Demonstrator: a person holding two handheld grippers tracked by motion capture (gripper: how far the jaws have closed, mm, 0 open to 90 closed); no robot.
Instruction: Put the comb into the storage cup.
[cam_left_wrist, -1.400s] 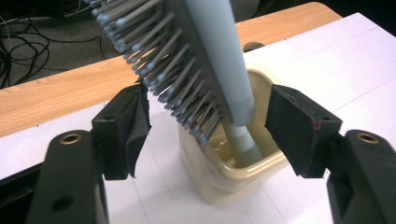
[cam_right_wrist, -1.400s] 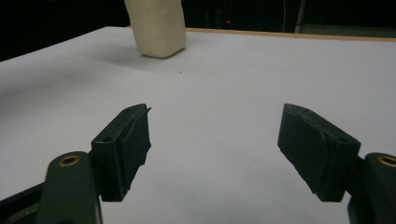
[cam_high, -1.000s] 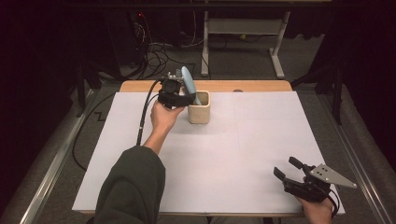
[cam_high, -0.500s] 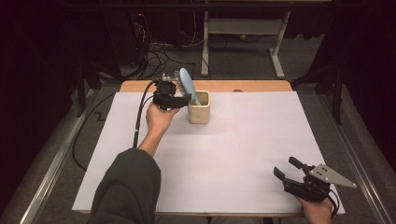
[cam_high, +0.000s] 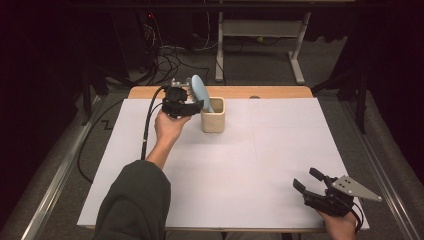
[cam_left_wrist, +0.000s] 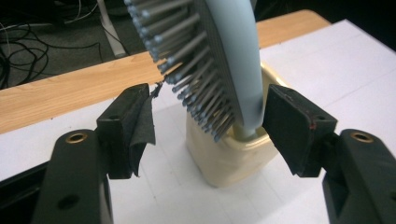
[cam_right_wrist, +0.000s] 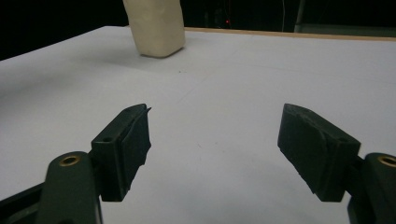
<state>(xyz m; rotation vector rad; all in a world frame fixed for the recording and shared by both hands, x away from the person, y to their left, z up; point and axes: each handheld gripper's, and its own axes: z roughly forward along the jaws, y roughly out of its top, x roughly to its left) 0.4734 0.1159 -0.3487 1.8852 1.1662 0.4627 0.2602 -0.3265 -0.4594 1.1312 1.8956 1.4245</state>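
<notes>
white-covered bench (cam_high: 260, 170), cup (cam_high: 213, 116) at 11 o'clock: light, stiff hairbrush (cam_left_wrist: 219, 60) between the left gripper (cam_left_wrist: 210, 121) fingers, closing, not yet pressing; best gripped across its head. right gripper (cam_right_wrist: 215, 149) fingers wide, empty.

Stood on a grey floor (cam_high: 260, 55): a table (cam_high: 220, 92) with a light wooden top, most of it covered by a white sheet (cam_high: 240, 170), so that bare wood showed as a strip along the far edge. Rested directly on the sheet, toward the far left of its middle: a cream cup (cam_high: 213, 117) (upright, squarish, near the wooden strip). Lay plain and flat elsewhere, with faint fold lines crossing it. Trailed over the floor beyond the far edge: dark cables (cam_high: 170, 62).
</notes>
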